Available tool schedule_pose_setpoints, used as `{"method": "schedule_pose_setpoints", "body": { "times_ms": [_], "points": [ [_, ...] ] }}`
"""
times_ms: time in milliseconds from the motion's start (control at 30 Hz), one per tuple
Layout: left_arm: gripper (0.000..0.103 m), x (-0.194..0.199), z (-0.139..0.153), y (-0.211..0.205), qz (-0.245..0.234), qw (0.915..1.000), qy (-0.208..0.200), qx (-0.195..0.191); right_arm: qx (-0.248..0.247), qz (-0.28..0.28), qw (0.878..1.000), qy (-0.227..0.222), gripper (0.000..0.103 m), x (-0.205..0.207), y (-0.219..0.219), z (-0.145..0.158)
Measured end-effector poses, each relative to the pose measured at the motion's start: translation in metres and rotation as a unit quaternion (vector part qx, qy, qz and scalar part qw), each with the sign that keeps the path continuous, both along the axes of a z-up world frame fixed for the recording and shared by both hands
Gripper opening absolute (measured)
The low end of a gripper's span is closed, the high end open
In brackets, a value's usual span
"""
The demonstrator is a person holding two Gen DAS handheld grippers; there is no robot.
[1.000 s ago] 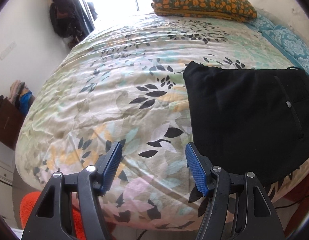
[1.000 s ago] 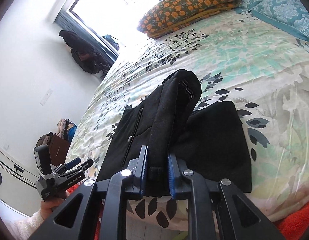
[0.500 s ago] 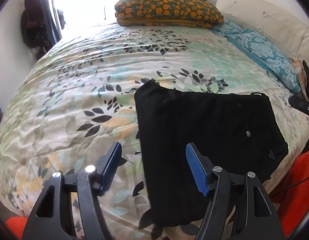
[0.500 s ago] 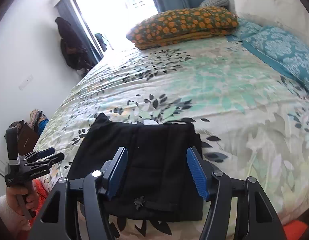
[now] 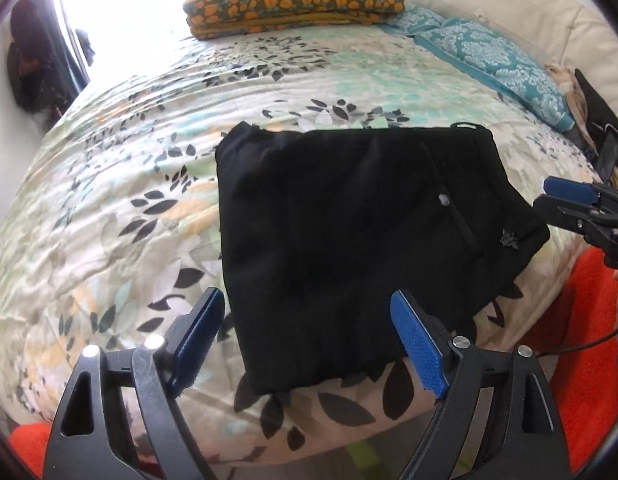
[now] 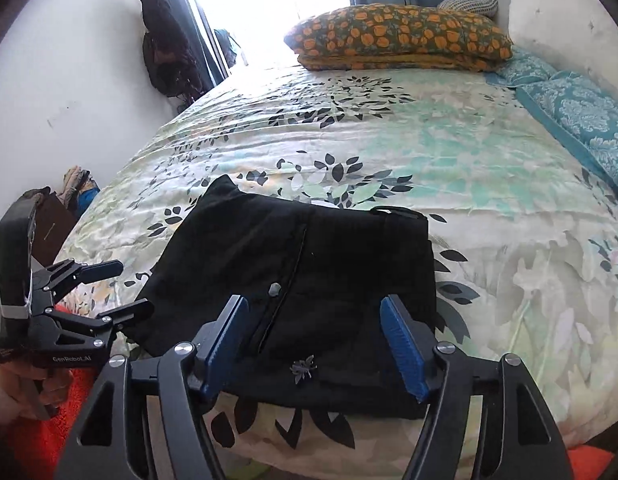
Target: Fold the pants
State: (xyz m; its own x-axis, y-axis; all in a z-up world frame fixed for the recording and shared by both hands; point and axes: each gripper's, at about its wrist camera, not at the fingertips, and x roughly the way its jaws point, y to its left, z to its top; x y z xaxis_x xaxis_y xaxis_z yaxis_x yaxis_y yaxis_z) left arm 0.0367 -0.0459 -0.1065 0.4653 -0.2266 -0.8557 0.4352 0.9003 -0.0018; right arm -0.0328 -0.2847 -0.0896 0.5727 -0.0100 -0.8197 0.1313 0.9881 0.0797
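pants (image 5: 341,240): black, folded to a flat squarish stack near the bed's (image 5: 149,128) front edge, zip + button side up
progress: looks nearly done imo; maybe one more fold or a tidy
my left gripper (image 5: 309,340): jaws opening, wide, nothing held
my right gripper (image 6: 321,344): jaws opening over the hem, holding nothing

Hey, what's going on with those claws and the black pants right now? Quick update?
Left claw and right claw: both opening, nothing gripped. Black pants folded flat on the floral bedspread. Nothing in the way.
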Motion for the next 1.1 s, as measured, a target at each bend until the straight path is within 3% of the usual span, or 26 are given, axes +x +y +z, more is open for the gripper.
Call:
{"method": "schedule_pose_setpoints", "body": {
  "times_ms": [67,133,300,367,433,500,600,733,867,967,1000,1033,1100],
  "points": [
    [0.087,-0.001,-0.028,-0.009,-0.005,0.9992,0.034,0.020,0.010,-0.002,0.999,0.049,0.071,-0.004,0.004,-0.034],
    [0.090,-0.006,-0.042,-0.016,-0.005,0.9986,0.021,0.047,-0.017,-0.002,0.998,0.063,0.071,-0.007,0.008,-0.053],
    [0.088,-0.022,0.014,0.007,0.022,0.9997,0.004,0.010,-0.041,-0.028,0.998,0.028,0.071,-0.023,0.014,0.003],
    [0.088,-0.033,0.033,0.021,0.035,0.9994,-0.004,-0.003,-0.054,-0.064,0.996,0.016,0.092,-0.041,0.014,0.020],
    [0.089,-0.040,0.041,0.036,0.048,0.9985,0.002,-0.025,-0.056,-0.091,0.994,0.002,0.101,-0.060,0.015,0.030],
    [0.089,-0.032,0.040,0.046,0.052,0.9972,0.014,-0.052,-0.005,-0.091,0.996,-0.020,0.101,-0.069,0.008,0.032],
    [0.088,0.012,0.022,0.055,0.049,0.9962,0.019,-0.070,0.057,-0.081,0.994,-0.036,0.102,-0.049,-0.027,0.021],
    [0.088,0.071,-0.024,0.060,0.028,0.9883,0.106,-0.106,0.148,-0.063,0.986,0.041,0.102,0.003,-0.087,-0.030],
    [0.089,0.092,-0.056,0.059,0.043,0.9852,0.133,-0.098,0.178,-0.066,0.977,0.096,0.102,0.028,-0.112,-0.074],
    [0.090,0.094,-0.072,0.063,0.065,0.9697,0.183,-0.149,0.234,-0.057,0.965,0.105,0.101,0.031,-0.112,-0.094],
    [0.084,0.091,-0.073,0.059,0.059,0.9675,0.190,-0.157,0.253,-0.039,0.961,0.106,0.092,0.034,-0.108,-0.096],
    [0.051,0.088,-0.070,0.052,0.046,0.9692,0.184,-0.157,0.258,-0.034,0.959,0.111,0.066,0.035,-0.104,-0.095],
    [0.030,0.081,-0.059,0.039,0.036,0.9752,0.169,-0.138,0.243,-0.021,0.965,0.100,0.051,0.036,-0.097,-0.085]
  ]
}}
